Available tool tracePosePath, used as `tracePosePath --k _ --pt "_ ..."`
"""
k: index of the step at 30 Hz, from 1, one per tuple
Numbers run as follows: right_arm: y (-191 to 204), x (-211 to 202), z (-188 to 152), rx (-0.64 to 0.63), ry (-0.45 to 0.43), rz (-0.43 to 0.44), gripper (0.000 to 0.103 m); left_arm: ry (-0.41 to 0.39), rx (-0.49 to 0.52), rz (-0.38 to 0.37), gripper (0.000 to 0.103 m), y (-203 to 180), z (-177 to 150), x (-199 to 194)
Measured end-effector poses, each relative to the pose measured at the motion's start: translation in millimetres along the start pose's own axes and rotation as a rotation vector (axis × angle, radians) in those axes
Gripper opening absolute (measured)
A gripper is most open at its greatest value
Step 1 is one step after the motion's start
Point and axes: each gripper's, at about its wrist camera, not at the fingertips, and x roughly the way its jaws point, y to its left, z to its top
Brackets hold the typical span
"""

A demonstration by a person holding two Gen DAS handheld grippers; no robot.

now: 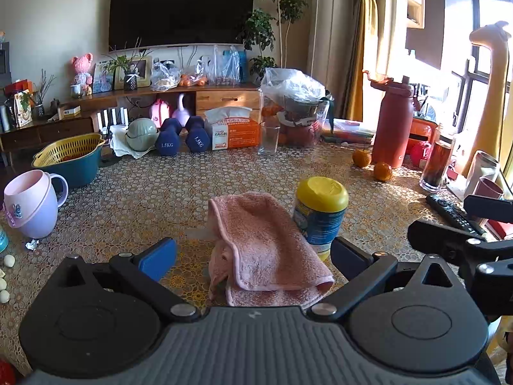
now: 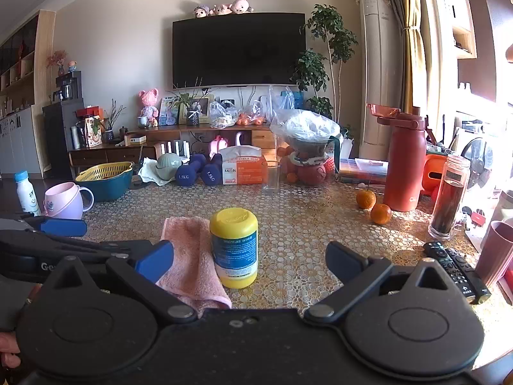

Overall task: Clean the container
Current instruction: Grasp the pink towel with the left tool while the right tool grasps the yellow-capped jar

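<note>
A yellow-lidded container with a blue label (image 1: 320,213) (image 2: 234,247) stands upright on the patterned table. A folded pink towel (image 1: 266,250) (image 2: 192,263) lies just left of it, touching or nearly so. My left gripper (image 1: 253,256) is open, its fingers straddling the towel's near end with nothing held. My right gripper (image 2: 250,261) is open too, with the container standing between and just beyond its fingers, untouched. The right gripper's body shows at the right edge of the left wrist view, and the left gripper's at the left edge of the right wrist view.
A pink-and-lilac mug (image 1: 30,205) and a teal basin with a yellow strainer (image 1: 69,157) stand at the left. Two oranges (image 2: 373,207), a red flask (image 2: 405,160), a dark bottle (image 2: 449,199) and a remote (image 2: 457,269) sit at the right. Dumbbells (image 1: 182,134), tissue box and glass line the far edge.
</note>
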Motion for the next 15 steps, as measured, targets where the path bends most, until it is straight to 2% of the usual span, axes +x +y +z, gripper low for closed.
tracePosePath --k 4,15 --pt "-4 14 7 0.009 0.019 0.006 0.100 0.018 0.013 0.030 0.103 9 1 17" --pt "-16 56 18 0.018 0.086 0.005 0.100 0.049 0.029 0.000 0.103 12 2 48"
